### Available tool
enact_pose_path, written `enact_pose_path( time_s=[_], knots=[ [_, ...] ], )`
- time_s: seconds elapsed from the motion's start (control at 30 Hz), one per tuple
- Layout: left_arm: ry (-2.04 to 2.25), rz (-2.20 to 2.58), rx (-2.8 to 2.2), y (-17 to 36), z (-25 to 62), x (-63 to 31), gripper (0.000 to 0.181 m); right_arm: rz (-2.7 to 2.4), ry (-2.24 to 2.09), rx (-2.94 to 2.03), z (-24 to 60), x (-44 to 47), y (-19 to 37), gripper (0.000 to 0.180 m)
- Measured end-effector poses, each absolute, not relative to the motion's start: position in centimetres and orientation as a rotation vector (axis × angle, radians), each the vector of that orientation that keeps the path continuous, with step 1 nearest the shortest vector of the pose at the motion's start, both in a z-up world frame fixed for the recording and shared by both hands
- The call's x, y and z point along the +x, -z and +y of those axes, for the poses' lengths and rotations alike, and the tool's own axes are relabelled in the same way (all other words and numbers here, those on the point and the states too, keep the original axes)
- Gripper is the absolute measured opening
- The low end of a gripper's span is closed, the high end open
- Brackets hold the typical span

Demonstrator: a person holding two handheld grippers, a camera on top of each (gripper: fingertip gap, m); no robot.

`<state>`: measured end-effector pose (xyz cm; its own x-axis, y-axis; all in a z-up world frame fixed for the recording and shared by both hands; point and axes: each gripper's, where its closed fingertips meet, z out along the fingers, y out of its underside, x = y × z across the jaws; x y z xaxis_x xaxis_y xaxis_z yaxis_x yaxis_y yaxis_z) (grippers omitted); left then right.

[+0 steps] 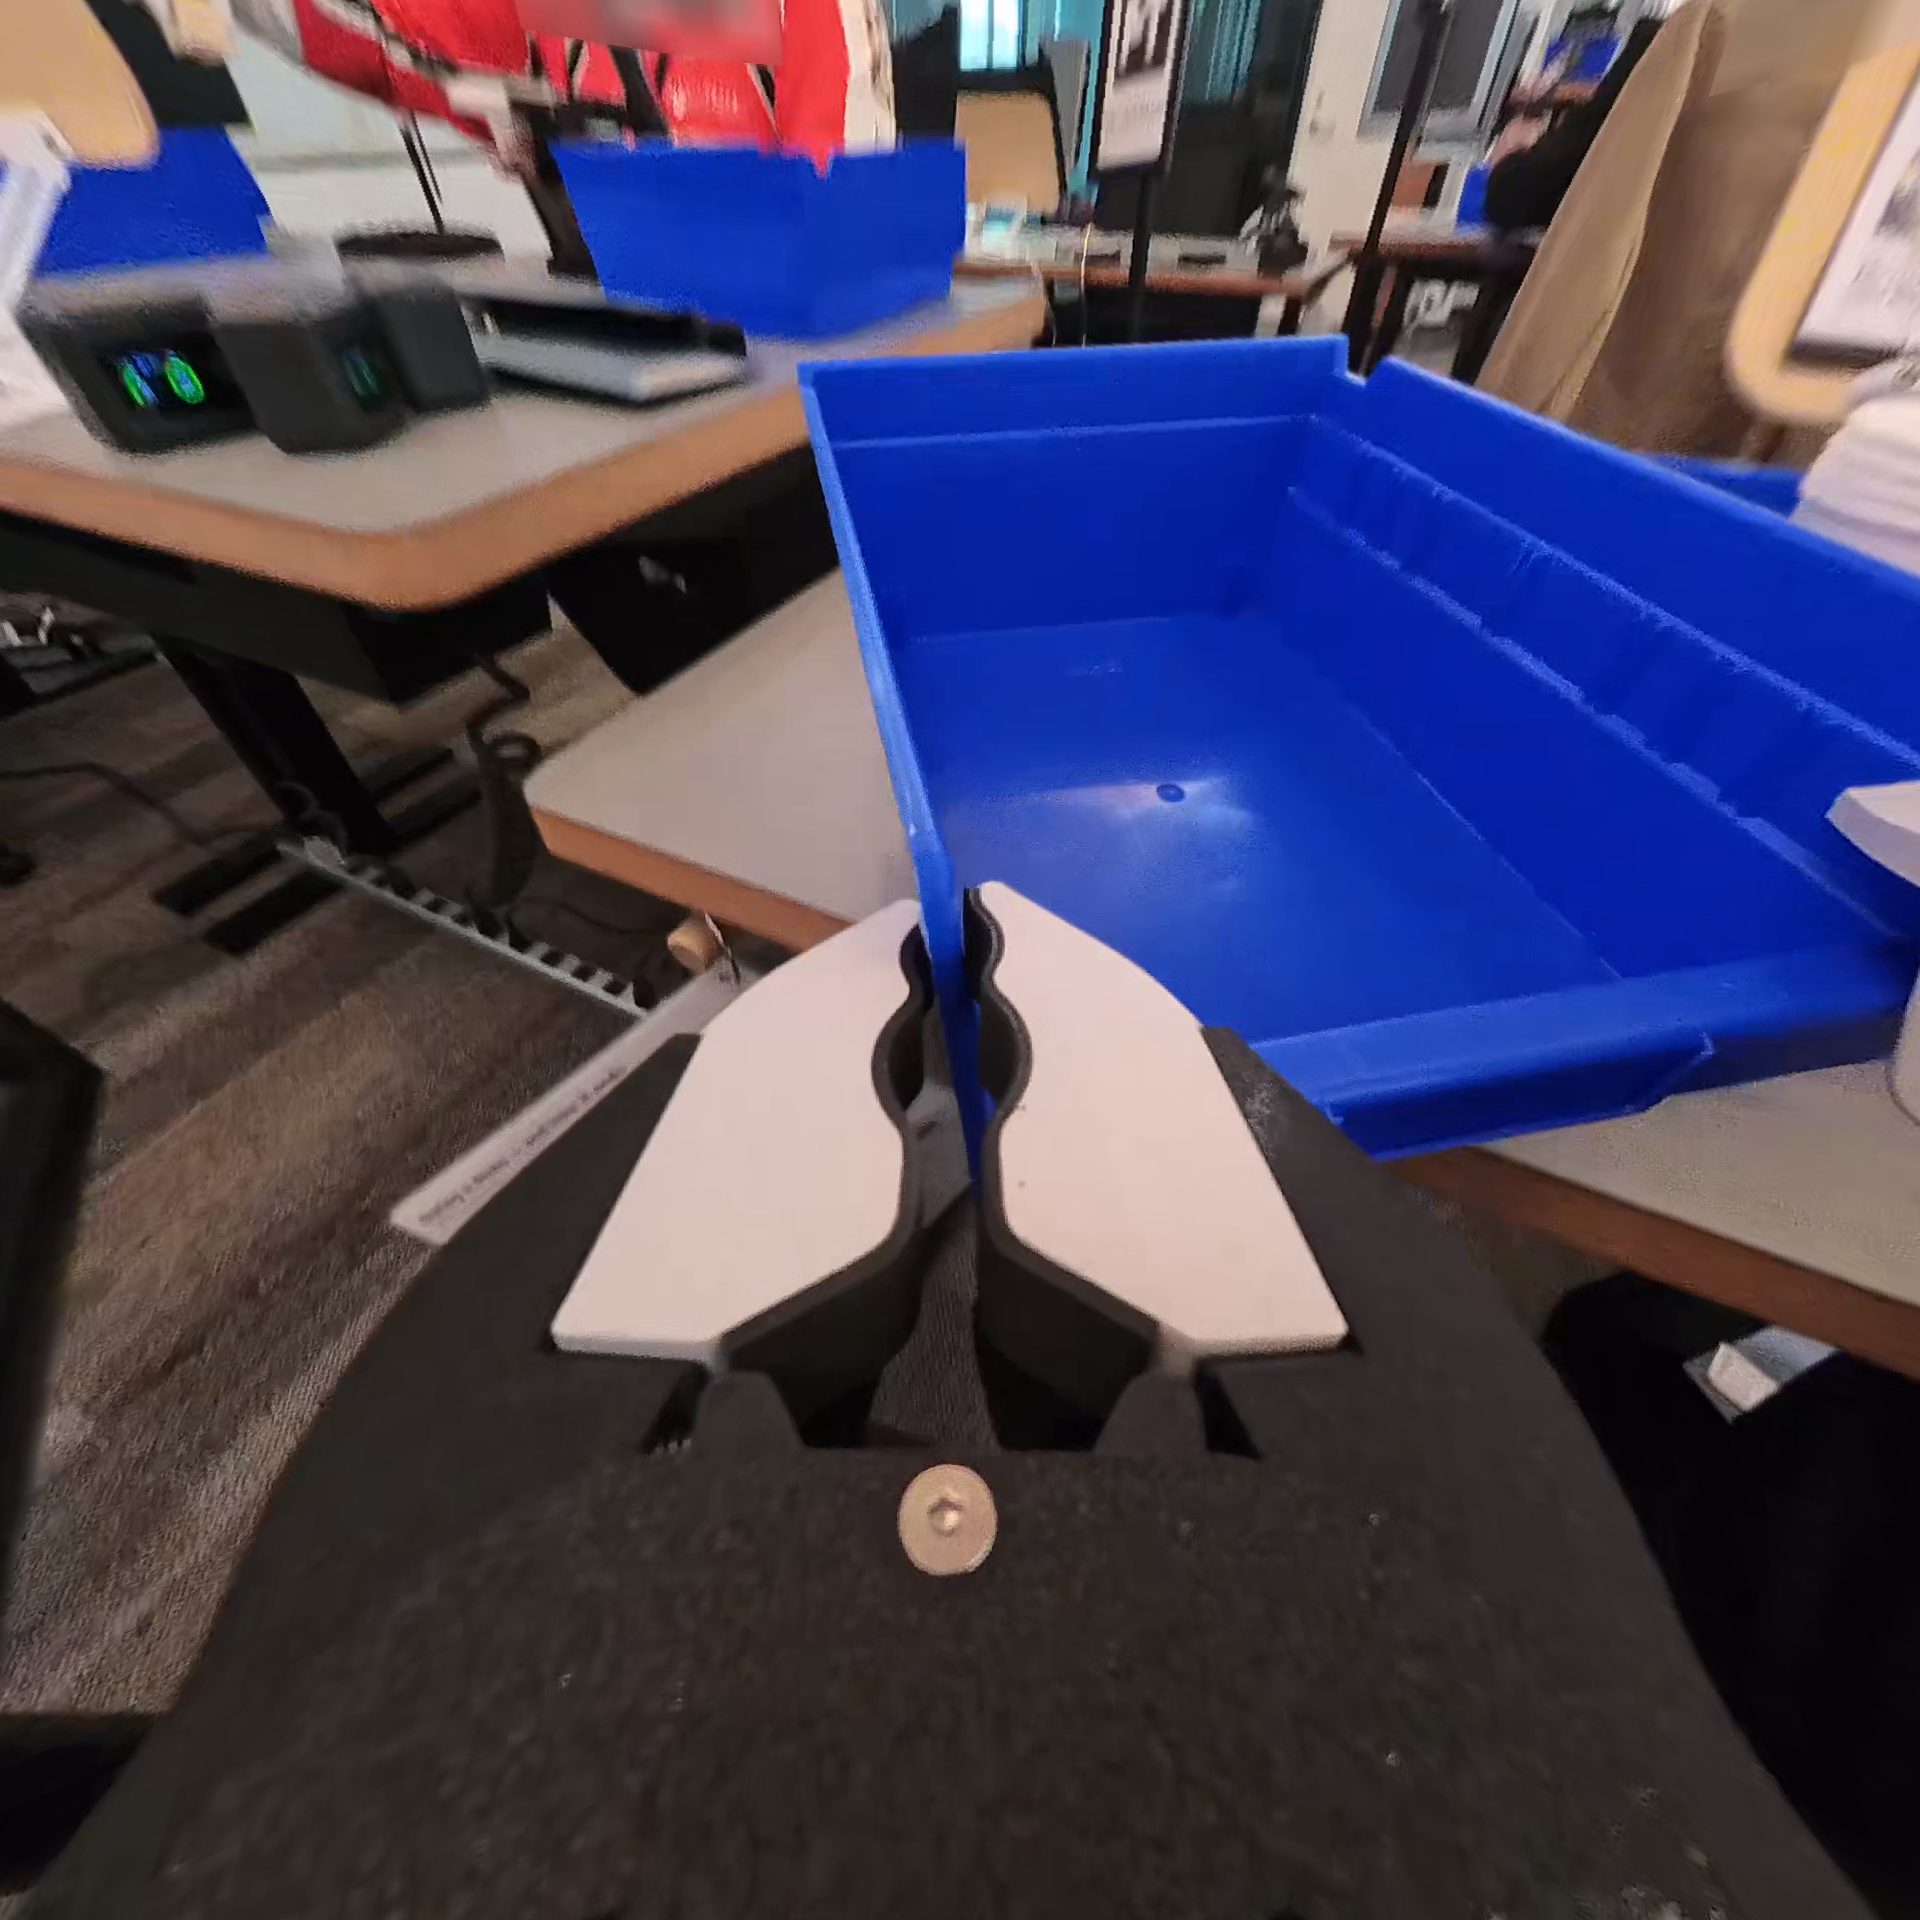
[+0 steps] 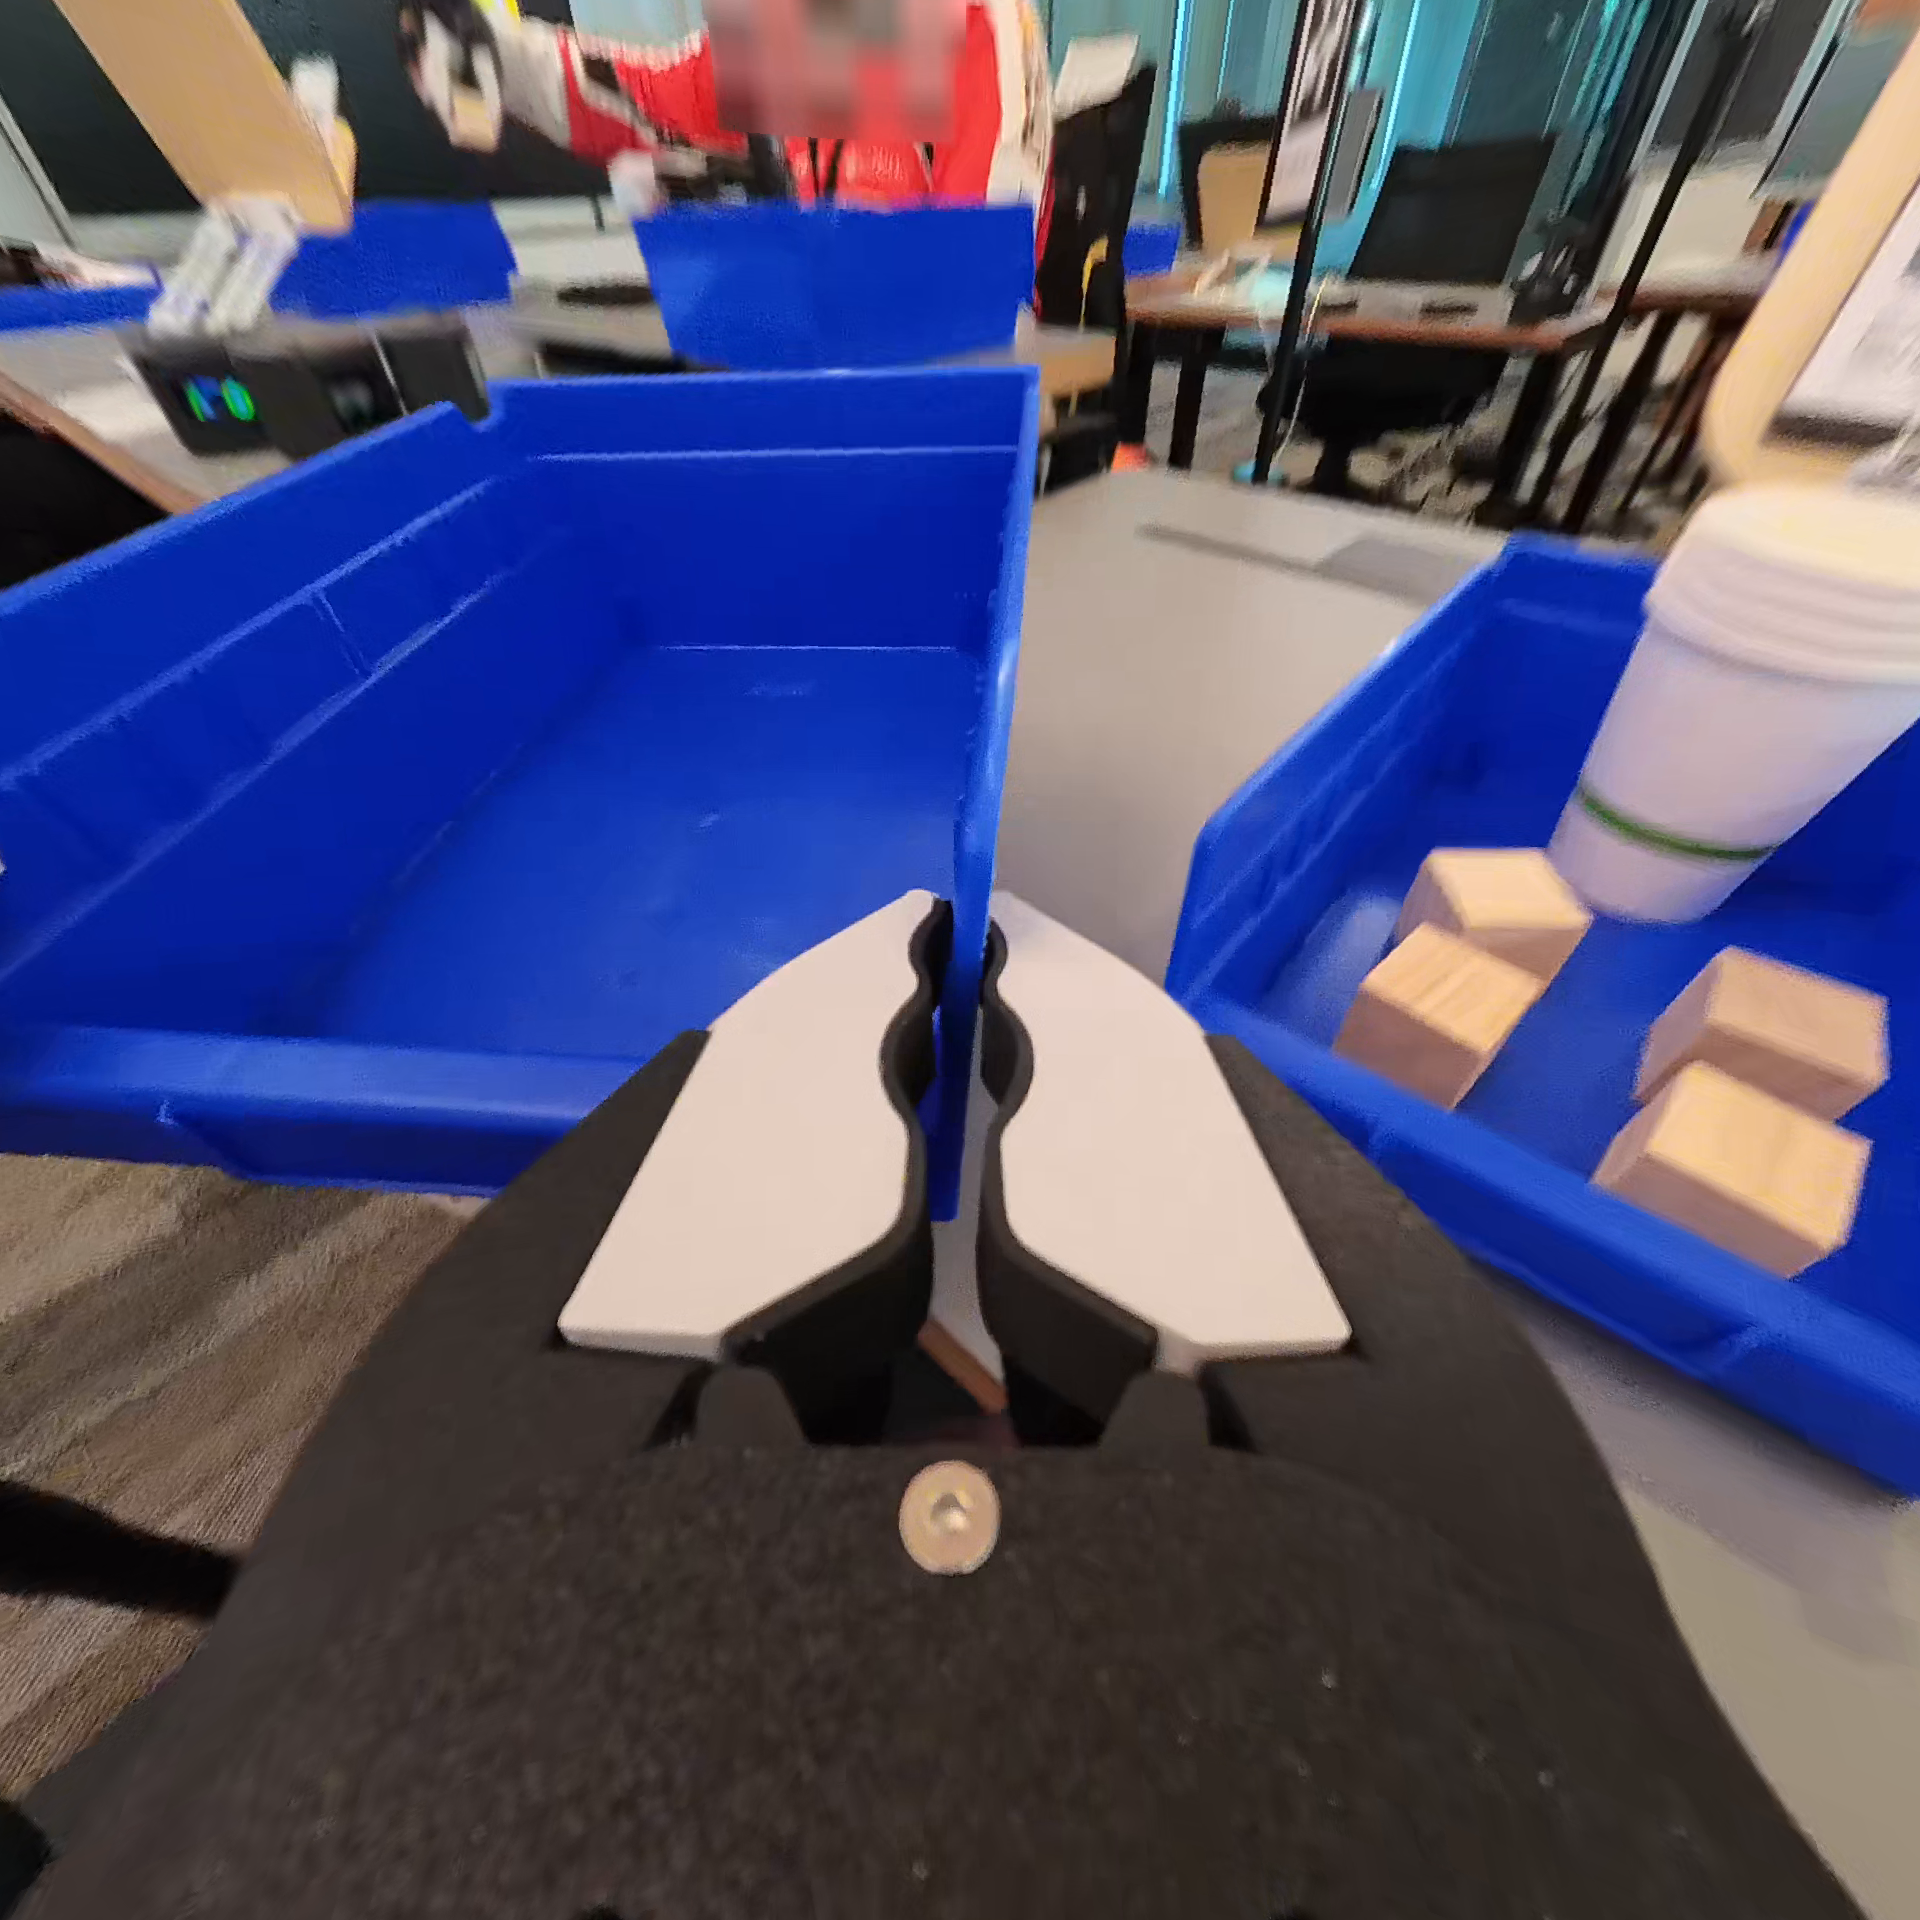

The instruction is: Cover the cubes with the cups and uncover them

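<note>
Your left gripper is clenched on the left side wall of the empty blue bin; your right gripper pinches its right wall. The bin overhangs the table edge. Just right, a gap apart, a second bin holds four wooden cubes and stacked white cups.

Stacked cups blurred, cut off at right edge.
</note>
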<state>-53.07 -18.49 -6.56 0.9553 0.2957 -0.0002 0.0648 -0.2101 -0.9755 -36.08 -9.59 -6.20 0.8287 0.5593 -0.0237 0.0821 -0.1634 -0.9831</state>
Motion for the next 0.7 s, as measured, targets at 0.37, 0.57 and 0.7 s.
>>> enact_pose_path(
  time_s=[0.37, 0.57, 0.7],
  knots=[
    [-0.038, 0.077, -1.496, -8.8, -14.3, -35.0, 0.005, -0.200, -0.211, -1.463, -10.6, -15.2, -9.5, 0.002],
    [0.220, 0.239, -1.526, -6.5, -8.4, -17.0, 0.005, 0.014, 0.038, -1.597, -10.3, 3.1, -6.9, 0.002],
    [0.344, 0.354, -1.619, -2.2, -5.0, -4.9, 0.005, 0.163, 0.148, -1.709, -9.6, 14.6, -2.8, 0.002]
  ],
)
